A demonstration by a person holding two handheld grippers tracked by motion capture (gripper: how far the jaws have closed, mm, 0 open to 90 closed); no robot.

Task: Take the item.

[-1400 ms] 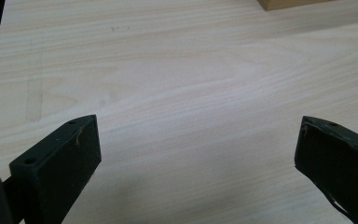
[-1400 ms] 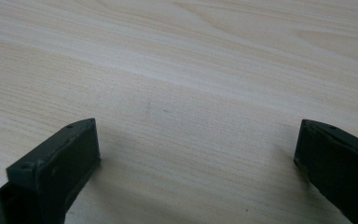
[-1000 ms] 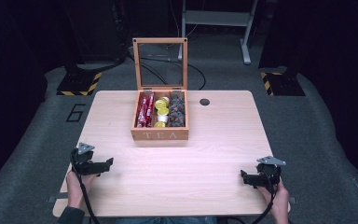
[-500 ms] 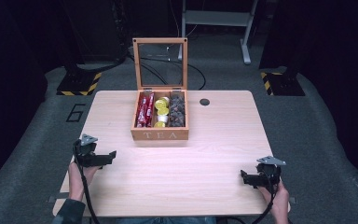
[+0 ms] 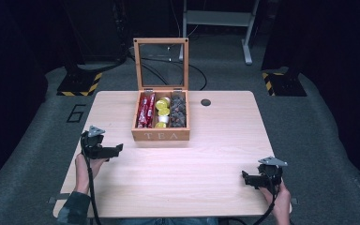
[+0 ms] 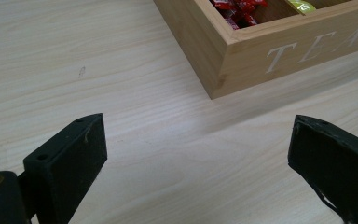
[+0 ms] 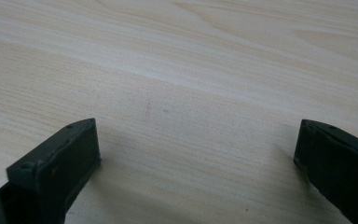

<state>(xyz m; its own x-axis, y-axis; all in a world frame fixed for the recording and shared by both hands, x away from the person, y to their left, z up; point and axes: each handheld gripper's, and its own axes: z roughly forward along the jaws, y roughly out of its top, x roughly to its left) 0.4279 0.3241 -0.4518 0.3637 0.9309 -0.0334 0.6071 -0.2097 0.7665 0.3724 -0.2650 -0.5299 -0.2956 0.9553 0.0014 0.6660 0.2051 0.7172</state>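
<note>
From the high view, the open tea box (image 5: 161, 123) sits mid-bench toward the far edge, its lid upright. Your left gripper (image 5: 107, 151) lies just to the box's near-left and points at it; your right gripper (image 5: 251, 179) rests well apart, near the bench's (image 5: 225, 140) front right corner. So the left is the nearer one.

In the left gripper view, your jaws stand wide apart with nothing between them; the box's front corner (image 6: 223, 65) lies ahead and to the right, red packets (image 6: 235, 9) inside.

In the right gripper view, the jaws gape over bare wood.
</note>
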